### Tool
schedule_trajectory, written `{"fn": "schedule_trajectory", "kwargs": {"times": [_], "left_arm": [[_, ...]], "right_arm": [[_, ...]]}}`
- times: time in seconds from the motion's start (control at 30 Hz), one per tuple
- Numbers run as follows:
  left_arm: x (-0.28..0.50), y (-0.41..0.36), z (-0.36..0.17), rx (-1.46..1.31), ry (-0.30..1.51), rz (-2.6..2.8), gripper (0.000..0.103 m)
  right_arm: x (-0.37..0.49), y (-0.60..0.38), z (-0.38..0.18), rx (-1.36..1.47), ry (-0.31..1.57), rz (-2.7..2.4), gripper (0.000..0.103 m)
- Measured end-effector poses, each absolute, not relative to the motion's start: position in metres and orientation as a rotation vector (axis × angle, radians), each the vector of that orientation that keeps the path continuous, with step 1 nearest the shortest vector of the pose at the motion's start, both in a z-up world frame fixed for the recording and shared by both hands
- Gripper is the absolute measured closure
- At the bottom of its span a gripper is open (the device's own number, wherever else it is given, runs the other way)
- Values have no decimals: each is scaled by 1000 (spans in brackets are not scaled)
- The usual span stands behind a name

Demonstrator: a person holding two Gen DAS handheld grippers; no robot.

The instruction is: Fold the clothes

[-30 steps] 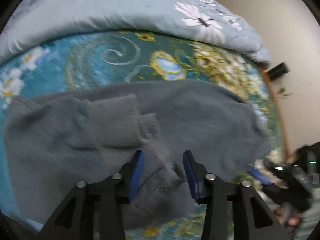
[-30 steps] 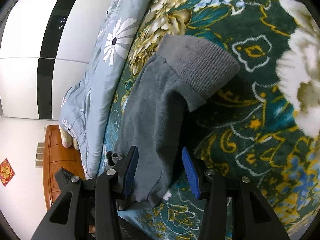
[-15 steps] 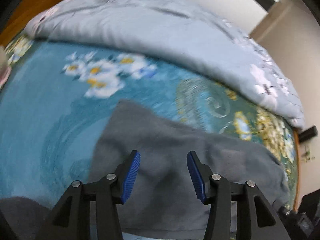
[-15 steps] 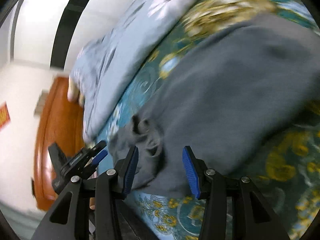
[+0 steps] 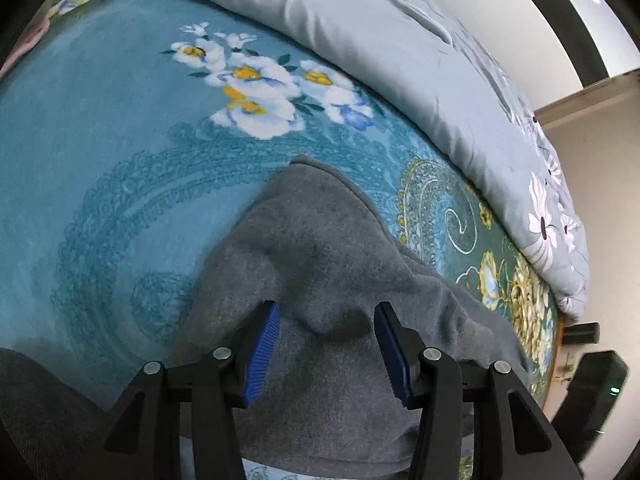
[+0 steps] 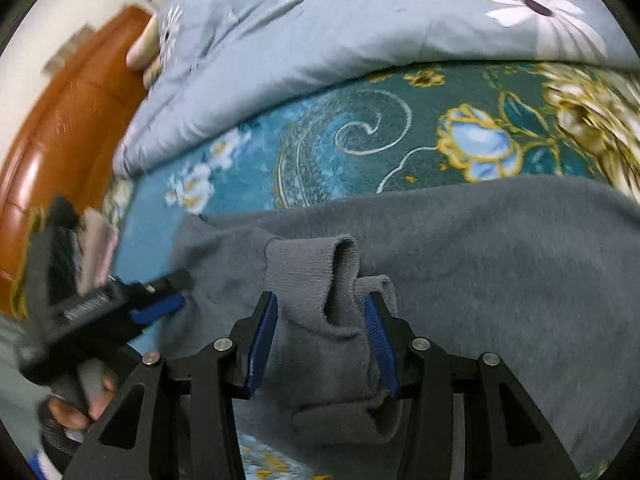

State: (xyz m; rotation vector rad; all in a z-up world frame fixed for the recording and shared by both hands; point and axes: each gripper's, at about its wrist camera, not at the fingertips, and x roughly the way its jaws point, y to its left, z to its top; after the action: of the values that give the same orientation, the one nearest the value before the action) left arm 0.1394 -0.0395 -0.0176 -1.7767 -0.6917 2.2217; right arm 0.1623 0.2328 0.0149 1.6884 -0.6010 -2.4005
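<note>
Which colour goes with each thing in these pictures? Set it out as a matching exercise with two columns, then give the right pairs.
Things:
1. sweater
2. quilt
3. headboard
4. pads on the fingers

Colours:
A. reddish brown
B. bright blue
C. dark grey
D. pale grey-blue with white flowers

Pairs: 1-C, 2-D, 3-A, 4-B

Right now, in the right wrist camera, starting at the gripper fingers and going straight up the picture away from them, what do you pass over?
Right gripper → ribbed cuff of the grey garment → teal floral blanket → pale blue quilt along the far side.
</note>
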Motion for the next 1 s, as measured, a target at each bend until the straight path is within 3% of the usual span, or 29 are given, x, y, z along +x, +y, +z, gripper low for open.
{"fn": "schedule_trajectory", "kwargs": {"times": [0.1,0.17,0.2,0.33,0.43,0.73,0.8,0.83,0.87,1.0], "left_arm": [[139,-41,-16,-1769,-694,2227,50],[139,-42,-17,-1760,-710,2222,50],[138,-42,-17,-1754,-717,2220,50],[139,-43,-14,-1725,-713,2221,50],[140,-44,-7,-1682,-732,2206,49],[139,-31,-17,-1801,-640,2171,49],[138,-30,-19,-1806,-643,2172,49],[138,-29,-19,-1805,-636,2172,49],[138,-28,-18,-1804,-628,2172,49],[140,-23,-16,-1773,-599,2157,49]], "right_arm": [[159,228,4,1752,-541,-2392,62],[163,225,8,1738,-566,-2363,84],[165,224,10,1731,-579,-2349,89],[172,222,27,1668,-658,-2296,94],[181,240,55,1532,-858,-2268,95],[193,258,12,1729,-929,-2280,92],[199,262,14,1711,-962,-2289,79],[202,264,14,1717,-965,-2293,64],[206,266,14,1727,-964,-2293,57],[225,276,4,1780,-995,-2281,57]]}}
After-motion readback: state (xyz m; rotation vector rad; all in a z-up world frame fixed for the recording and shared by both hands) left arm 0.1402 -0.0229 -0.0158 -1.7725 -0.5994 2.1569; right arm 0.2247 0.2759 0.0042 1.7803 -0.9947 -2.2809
